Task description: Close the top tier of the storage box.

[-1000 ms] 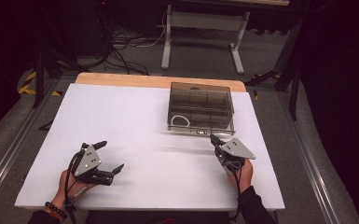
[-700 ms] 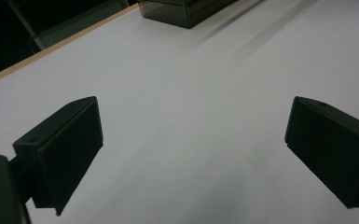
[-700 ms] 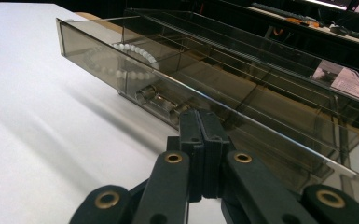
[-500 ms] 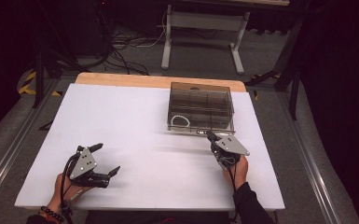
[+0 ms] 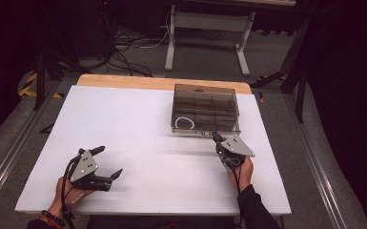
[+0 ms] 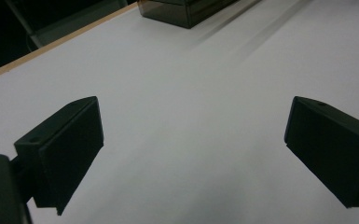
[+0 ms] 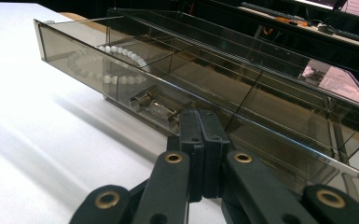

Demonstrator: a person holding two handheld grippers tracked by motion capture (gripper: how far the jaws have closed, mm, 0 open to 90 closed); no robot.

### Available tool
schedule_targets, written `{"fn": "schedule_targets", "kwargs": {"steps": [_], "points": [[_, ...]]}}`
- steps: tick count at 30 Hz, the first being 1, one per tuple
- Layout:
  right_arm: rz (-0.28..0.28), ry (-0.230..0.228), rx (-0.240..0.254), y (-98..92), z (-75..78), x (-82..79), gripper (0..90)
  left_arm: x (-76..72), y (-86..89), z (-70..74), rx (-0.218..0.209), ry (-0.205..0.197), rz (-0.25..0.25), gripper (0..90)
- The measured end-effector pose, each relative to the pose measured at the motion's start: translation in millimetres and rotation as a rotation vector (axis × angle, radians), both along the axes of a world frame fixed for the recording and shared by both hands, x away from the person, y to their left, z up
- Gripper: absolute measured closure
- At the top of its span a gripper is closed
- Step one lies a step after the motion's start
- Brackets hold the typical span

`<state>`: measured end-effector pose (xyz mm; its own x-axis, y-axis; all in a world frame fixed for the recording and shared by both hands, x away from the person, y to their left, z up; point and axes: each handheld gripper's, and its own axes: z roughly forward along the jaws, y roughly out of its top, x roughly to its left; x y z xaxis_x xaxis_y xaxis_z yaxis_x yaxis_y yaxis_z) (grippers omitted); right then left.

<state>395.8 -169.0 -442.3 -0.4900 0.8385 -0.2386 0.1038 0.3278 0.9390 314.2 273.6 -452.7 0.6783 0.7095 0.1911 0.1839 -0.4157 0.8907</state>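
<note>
- The left gripper (image 5: 108, 162) lies low over the white table (image 5: 138, 124), well apart from the smoke-tinted organizer box (image 5: 205, 109), toward the table's near left corner. Its jaws stand wide apart with bare table between them; the left gripper view shows the two black pads (image 6: 70, 144) spread to either side and nothing held.
- The organizer box is a shallow, clear brown-grey plastic case with a flat lid, standing on the table's far right part, close to the wooden far edge (image 5: 162, 83). Thin partitions split it into several compartments.
- In the box's near left compartment lies a bracelet of white beads (image 5: 184, 122), curled in a ring; in the right gripper view the beads (image 7: 121, 60) show through the tinted front wall. The other compartments look bare as far as can be told through the tint.
- On the box's front wall sits a small metal latch (image 7: 154, 106), clear against the plastic.
- The right gripper (image 5: 216, 137) sits just in front of the box's near edge, right of the latch. Its jaws are pressed together, pad against pad, with nothing between them; the tips (image 7: 200, 122) lie right at the box's front wall, though whether they touch it cannot be told.
</note>
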Motion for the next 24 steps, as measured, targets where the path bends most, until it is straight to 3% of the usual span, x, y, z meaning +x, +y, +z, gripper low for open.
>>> {"fn": "schedule_targets", "kwargs": {"steps": [24], "points": [[-0.022,0.003,0.018,9.0,2.5,6.4,90.0,0.6,-1.0,-0.1,-0.007,0.012,-0.006,5.5]]}}
